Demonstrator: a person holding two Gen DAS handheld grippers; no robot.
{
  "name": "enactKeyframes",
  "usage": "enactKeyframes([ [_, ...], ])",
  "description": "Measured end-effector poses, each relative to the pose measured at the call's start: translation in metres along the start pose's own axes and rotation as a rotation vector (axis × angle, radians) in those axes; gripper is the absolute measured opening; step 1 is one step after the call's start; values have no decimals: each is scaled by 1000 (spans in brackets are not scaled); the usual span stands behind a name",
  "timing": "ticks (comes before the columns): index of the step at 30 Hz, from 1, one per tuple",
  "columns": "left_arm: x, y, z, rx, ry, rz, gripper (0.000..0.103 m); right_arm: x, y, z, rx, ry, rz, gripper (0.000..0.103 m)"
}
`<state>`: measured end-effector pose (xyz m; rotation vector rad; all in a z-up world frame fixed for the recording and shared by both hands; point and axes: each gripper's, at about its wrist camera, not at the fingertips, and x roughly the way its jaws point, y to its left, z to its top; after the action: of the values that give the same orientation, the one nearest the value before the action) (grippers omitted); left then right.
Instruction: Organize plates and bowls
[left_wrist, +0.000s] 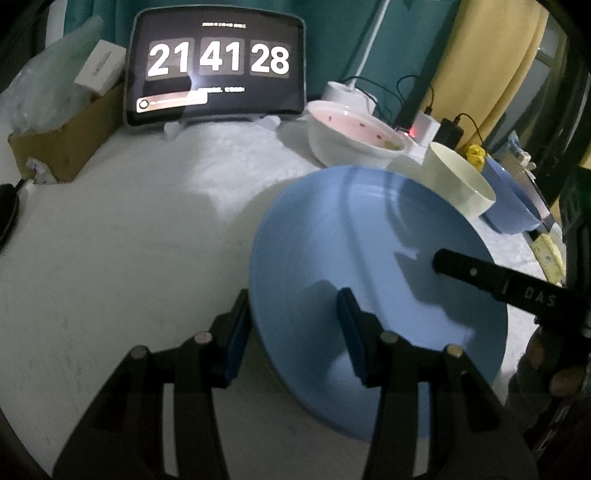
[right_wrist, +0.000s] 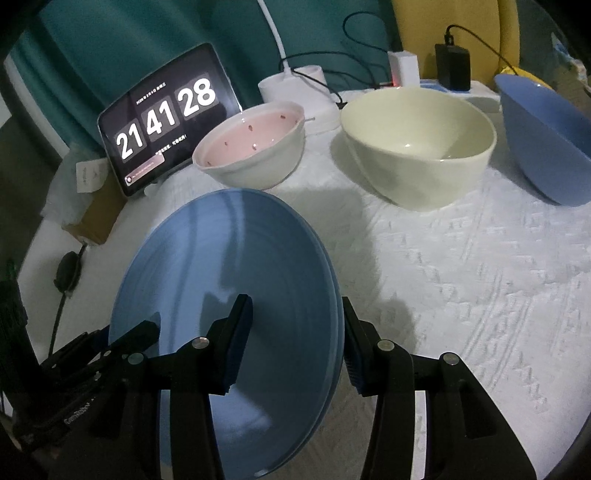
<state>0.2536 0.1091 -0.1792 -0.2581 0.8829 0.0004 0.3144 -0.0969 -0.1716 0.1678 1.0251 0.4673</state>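
Observation:
A large blue plate (left_wrist: 369, 266) (right_wrist: 229, 280) lies on the white cloth between both grippers; it looks like two stacked plates in the right wrist view. My left gripper (left_wrist: 295, 332) is open, its jaws straddling the plate's left rim. My right gripper (right_wrist: 295, 339) is open, its jaws straddling the plate's right rim. Behind stand a white bowl with pink inside (left_wrist: 351, 136) (right_wrist: 251, 147), a cream bowl (left_wrist: 458, 177) (right_wrist: 417, 147) and a blue bowl (left_wrist: 513, 203) (right_wrist: 546, 136).
A tablet clock (left_wrist: 218, 66) (right_wrist: 166, 118) stands at the back. A cardboard box (left_wrist: 62, 140) sits at the left. A lamp base (right_wrist: 295, 85), chargers and cables (right_wrist: 450, 66) lie behind the bowls. A yellow sponge (left_wrist: 550, 254) lies at the right.

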Motion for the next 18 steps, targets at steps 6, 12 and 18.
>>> enactKeyframes([
  [6,1,-2,1,5,-8,13,47,6,-2,3,8,7,11,50],
  [12,1,-3,2,1,-1,23,48,7,-1,1,-10,1,-11,51],
  [18,-6,-3,2,-11,-13,31,48,4,0,2,-39,-1,-42,50],
])
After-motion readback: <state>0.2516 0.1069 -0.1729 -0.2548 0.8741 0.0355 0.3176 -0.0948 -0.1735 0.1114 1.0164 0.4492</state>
